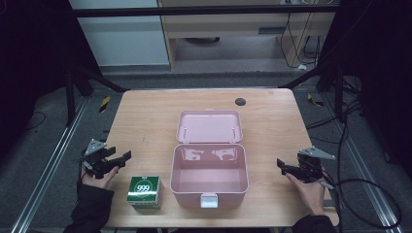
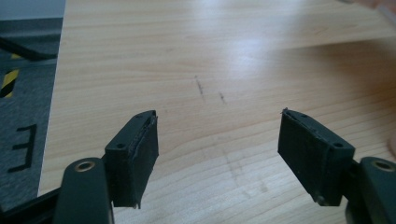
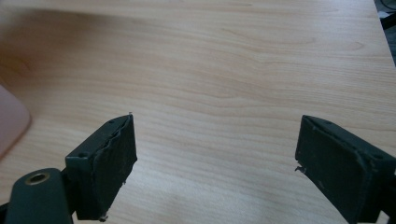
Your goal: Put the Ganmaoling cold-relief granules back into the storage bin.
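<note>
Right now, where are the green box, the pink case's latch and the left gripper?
green box (image 1: 145, 190), high view, on its top face with the 999 print.
latch (image 1: 209, 200), high view, on the white clasp at the case's front wall.
left gripper (image 1: 121, 158), high view, between its open jaw tips.

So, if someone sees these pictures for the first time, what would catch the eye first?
Most likely the pink box in the middle of the wooden table, its lid thrown back and its inside empty. Next, the green carton marked 999 near the table's front edge, just left of the box. The left gripper and right gripper flank them, both open and holding nothing.
</note>
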Available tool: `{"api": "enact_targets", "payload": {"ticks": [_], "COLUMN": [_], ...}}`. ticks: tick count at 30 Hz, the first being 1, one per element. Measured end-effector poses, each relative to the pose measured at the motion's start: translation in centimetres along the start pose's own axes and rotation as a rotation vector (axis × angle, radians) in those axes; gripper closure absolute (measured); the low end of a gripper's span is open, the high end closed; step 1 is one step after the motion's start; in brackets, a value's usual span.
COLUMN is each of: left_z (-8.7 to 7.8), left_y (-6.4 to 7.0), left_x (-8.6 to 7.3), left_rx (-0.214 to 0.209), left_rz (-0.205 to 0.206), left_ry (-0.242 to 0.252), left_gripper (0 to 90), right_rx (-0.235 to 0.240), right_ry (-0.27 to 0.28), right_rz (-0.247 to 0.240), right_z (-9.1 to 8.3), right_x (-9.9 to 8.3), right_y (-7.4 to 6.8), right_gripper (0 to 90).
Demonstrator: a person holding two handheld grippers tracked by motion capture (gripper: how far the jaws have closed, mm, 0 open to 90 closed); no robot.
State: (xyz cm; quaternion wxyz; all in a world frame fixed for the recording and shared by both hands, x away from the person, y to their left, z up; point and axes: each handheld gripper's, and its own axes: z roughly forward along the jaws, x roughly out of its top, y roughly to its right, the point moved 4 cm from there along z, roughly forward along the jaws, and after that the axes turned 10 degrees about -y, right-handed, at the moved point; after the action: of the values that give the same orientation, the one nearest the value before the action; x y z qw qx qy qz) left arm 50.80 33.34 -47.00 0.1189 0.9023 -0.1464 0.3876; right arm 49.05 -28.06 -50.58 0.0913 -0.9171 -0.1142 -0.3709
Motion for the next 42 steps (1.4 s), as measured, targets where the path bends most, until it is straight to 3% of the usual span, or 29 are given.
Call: {"api": "enact_targets", "payload": {"ticks": [3, 5, 9, 18, 23, 25, 27, 29, 30, 31, 35, 42], "left_z": [-0.5, -1.1, -1.9, -3.1, -3.7, -4.0, -4.1, -4.4, -4.4, -4.6, -4.8, -5.6], "left_y": [0.1, 0.4, 0.7, 1.3, 2.3, 2.8, 3.0, 3.7, 3.7, 4.0, 4.6, 5.4], "left_x": [0.3, 0.8, 1.6, 2.5, 2.8, 2.7, 2.7, 2.6, 2.6, 2.5, 2.5, 2.8], "left_rx": [-0.010, -0.024, -0.062, -0.135, -0.207, -0.232, -0.240, -0.268, -0.268, -0.281, -0.293, -0.324], "left_rz": [0.016, 0.061, 0.096, 0.144, 0.245, 0.303, 0.320, 0.381, 0.381, 0.415, 0.469, 0.541], "left_ry": [0.017, 0.033, 0.037, 0.029, -0.015, -0.030, -0.036, -0.070, -0.070, -0.097, -0.155, -0.211], "left_gripper": [29.8, 29.8, 29.8, 28.6, 27.6, 27.6, 27.2, 26.4, 26.0, 25.6, 24.6, 21.6], "right_rx": [-0.008, -0.002, -0.002, -0.007, 0.001, 0.001, 0.001, -0.001, -0.001, -0.002, -0.004, -0.007], "right_ry": [-0.010, 0.001, -0.011, 0.006, 0.001, -0.001, -0.001, 0.000, -0.001, -0.001, -0.006, -0.008], "right_rz": [-0.012, -0.005, -0.023, -0.036, -0.051, -0.051, -0.050, -0.055, -0.055, -0.055, -0.061, -0.066], "right_z": [-0.1, -0.3, -0.4, -1.2, -1.2, -1.2, -1.2, -1.2, -1.2, -1.2, -1.2, -1.2], "right_x": [-0.1, -0.1, -0.3, 0.0, 0.0, 0.0, 0.0, 0.0, 0.0, 0.0, 0.0, -0.1], "right_y": [0.0, 0.1, 0.2, -0.1, -0.4, -0.4, -0.4, -0.4, -0.4, -0.4, -0.4, -0.4], "right_gripper": [12.7, 12.6, 12.2, 11.8, 11.3, 11.1, 11.0, 10.8, 10.7, 10.6, 10.0, 9.3]}}
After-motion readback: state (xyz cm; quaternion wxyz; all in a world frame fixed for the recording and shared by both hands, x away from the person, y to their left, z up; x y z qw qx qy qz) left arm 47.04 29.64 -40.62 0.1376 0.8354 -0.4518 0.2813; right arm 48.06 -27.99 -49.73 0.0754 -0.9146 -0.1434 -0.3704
